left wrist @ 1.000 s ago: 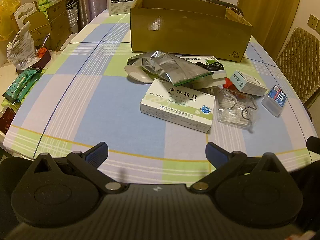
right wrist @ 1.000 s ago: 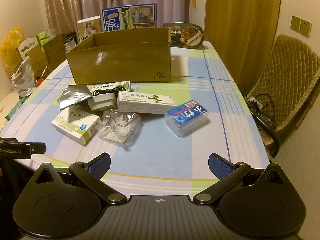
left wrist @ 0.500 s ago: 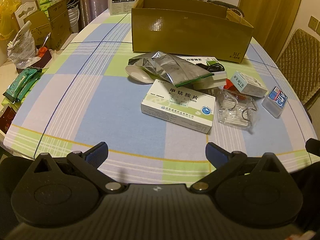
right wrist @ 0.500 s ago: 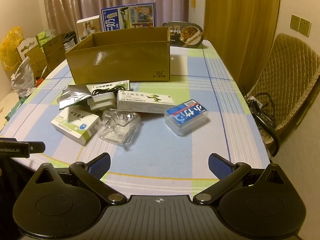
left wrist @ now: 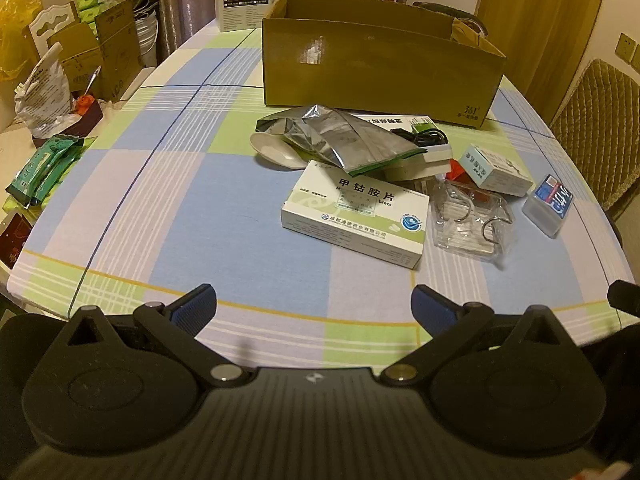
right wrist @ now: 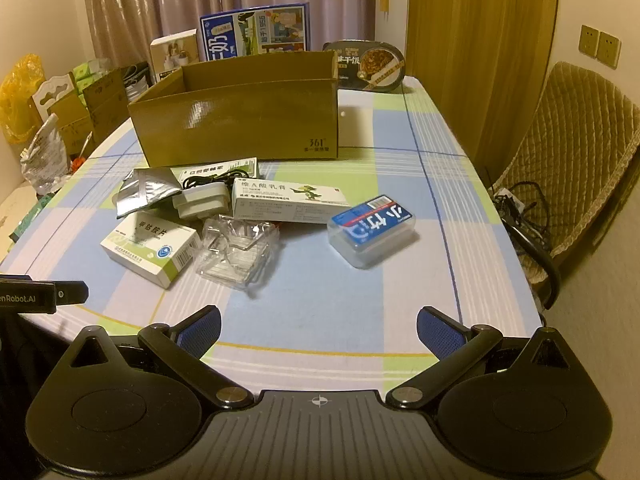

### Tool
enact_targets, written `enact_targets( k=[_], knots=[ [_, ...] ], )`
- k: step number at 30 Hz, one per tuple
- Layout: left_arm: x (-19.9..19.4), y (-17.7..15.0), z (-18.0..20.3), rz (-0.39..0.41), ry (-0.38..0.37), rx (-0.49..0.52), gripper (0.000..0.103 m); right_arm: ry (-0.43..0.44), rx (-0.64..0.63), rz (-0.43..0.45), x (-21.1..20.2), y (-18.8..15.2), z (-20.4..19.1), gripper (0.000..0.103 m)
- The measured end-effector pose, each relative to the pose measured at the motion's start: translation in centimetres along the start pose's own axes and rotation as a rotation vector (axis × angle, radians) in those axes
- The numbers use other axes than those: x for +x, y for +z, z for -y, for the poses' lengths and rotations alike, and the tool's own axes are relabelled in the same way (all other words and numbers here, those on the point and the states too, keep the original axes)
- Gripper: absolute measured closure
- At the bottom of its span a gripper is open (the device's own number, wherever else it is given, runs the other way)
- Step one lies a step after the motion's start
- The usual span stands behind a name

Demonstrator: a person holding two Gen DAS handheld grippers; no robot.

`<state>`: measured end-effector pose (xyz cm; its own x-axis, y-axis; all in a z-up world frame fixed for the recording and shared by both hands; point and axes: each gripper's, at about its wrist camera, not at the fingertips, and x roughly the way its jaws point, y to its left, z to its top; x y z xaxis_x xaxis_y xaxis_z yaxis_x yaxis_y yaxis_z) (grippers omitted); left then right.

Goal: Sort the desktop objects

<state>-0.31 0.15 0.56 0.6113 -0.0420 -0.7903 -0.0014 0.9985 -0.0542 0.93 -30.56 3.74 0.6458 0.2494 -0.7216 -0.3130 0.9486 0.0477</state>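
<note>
Grippers, left (left wrist: 314,300) and right (right wrist: 318,326), stayed apart and empty; clutter before the box (right wrist: 240,120) lay unmoved, so sorting remained unstarted.

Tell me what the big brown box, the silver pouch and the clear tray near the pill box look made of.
Brown box: cardboard, slightly glossy, with folded edges. Silver pouch: likely foil laminate, crinkled and reflective. Clear tray: probably thin moulded plastic, see-through with glints.
</note>
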Motion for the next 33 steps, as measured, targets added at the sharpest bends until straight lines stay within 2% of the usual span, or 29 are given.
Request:
enact_targets(
  k=[15,18,24,33],
  knots=[
    [0.0,-0.1,0.1,-0.005,-0.004,-0.001,0.001,0.004,0.004,-0.008,0.3,-0.2,0.1,0.002],
    [0.0,-0.1,0.1,-0.003,-0.009,-0.002,0.001,-0.018,0.010,-0.021,0.5,-0.2,0.1,0.002],
    [0.3,0.0,-0.1,-0.008,-0.008,-0.007,0.001,-0.053,0.031,-0.019,0.8,0.2,0.9,0.002],
    [0.8,0.4,-0.4,-0.002,0.004,0.000,0.001,-0.058,0.113,-0.005,2.2,1.7,2.1,0.002]
  ],
)
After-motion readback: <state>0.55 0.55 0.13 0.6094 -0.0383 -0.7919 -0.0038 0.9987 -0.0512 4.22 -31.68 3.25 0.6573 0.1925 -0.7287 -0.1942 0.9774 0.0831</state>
